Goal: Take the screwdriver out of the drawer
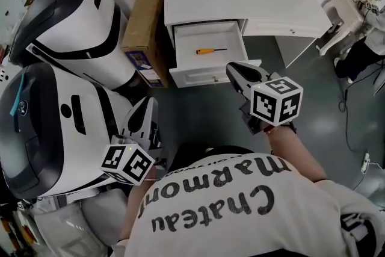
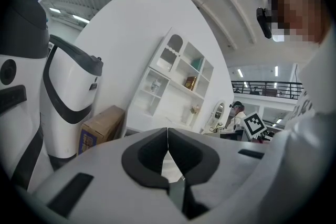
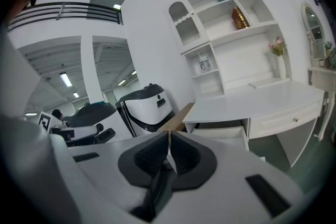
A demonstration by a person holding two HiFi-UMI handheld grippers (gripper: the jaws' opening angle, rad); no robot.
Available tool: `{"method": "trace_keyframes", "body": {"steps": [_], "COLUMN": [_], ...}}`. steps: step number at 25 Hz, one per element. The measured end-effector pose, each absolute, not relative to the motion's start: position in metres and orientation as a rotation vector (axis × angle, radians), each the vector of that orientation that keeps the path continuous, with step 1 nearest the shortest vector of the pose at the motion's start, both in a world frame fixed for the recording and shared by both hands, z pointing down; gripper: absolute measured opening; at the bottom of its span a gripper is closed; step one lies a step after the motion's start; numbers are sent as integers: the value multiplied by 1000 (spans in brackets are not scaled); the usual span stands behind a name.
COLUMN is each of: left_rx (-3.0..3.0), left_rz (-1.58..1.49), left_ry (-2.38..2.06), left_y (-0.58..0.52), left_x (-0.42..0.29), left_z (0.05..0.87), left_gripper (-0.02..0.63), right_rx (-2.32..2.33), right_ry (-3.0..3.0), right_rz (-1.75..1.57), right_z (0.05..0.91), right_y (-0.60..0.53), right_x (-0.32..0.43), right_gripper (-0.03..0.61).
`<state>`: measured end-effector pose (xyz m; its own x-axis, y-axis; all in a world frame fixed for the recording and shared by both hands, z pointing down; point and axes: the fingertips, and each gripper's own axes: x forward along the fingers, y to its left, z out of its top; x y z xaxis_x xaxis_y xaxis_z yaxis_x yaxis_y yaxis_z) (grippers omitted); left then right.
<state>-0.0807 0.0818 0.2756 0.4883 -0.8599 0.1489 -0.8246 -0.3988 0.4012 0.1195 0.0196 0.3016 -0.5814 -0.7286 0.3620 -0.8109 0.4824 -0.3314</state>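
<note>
An orange-handled screwdriver (image 1: 210,50) lies inside the open white drawer (image 1: 207,76) of the white desk (image 1: 240,3). My right gripper (image 1: 231,71) is shut and empty, its tips just in front of the drawer's front panel at the right. In the right gripper view its jaws (image 3: 169,140) meet tip to tip, with the drawer (image 3: 220,134) beyond them. My left gripper (image 1: 146,106) hangs lower left, away from the drawer, beside a white machine. Its jaws (image 2: 167,136) are closed with nothing between them.
Two large white and black machines (image 1: 66,69) stand at the left. A cardboard box (image 1: 144,27) leans between them and the desk. White shelves (image 3: 220,23) rise above the desk. Another person (image 2: 239,113) stands far off. Grey floor (image 1: 313,99) spreads right of the drawer.
</note>
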Motion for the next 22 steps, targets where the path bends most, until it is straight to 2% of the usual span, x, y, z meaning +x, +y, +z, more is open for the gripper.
{"method": "trace_keyframes", "body": {"steps": [9,22], "left_rx": [2289,2354], "left_rz": [-50,-8], "left_ry": [-1355,-1208], "left_y": [39,-119], "left_x": [-92,-114], "left_z": [304,307], "left_gripper": [24,23], "right_rx": [1441,1525], "right_ry": [-2466,-2250], "right_rz": [957,1056], "right_z": [342,397], "right_y": [-7,-121], "right_x": [142,132], "right_gripper": [31,31]}}
